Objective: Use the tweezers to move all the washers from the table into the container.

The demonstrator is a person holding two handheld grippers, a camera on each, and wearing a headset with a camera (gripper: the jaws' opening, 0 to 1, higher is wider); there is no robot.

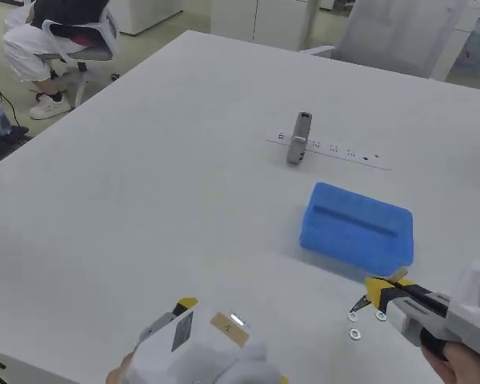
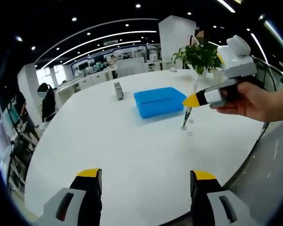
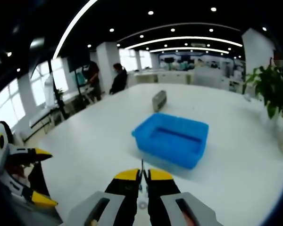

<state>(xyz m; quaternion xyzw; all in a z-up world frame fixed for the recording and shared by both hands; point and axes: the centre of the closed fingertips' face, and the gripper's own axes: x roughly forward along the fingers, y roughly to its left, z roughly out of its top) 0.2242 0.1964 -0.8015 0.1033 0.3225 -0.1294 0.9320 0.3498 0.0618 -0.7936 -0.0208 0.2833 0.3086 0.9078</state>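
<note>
Blue, rectangular and open-topped, one plastic container [image 1: 357,228] stands on the white tabletop [image 1: 144,200]. Three small silver metal washers [image 1: 355,334] lie flat on the tabletop at about 6 o'clock of the container in the head view. They are close together but apart from one another, just off the container's near wall.

One pair of thin metal tweezers [image 2: 187,115] is clamped in the right claw [image 1: 380,288], whose yellow-tipped jaws are pressed together on it. A hand [image 2: 254,101] holds that gripper. In the head view the tweezers point out of the claw toward 7 o'clock, and their tips sit just over one washer. Whether they touch or pinch it I cannot tell. The other two washers lie just beside it, at 3 and 6 o'clock. In the right gripper view the container lies at 12 o'clock of the claw, near it.

The left claw [image 2: 146,174] hangs over bare tabletop with its two jaws wide apart. It is well apart from the washers, at about 9 o'clock of them in the head view.

One grey oblong device [image 1: 300,138] lies at 11 o'clock of the container, across a flush socket strip [image 1: 344,152]. One seated person [image 1: 56,32] is at the far 10 o'clock corner, and one green potted plant [image 2: 198,54] stands beyond the container in the left gripper view.
</note>
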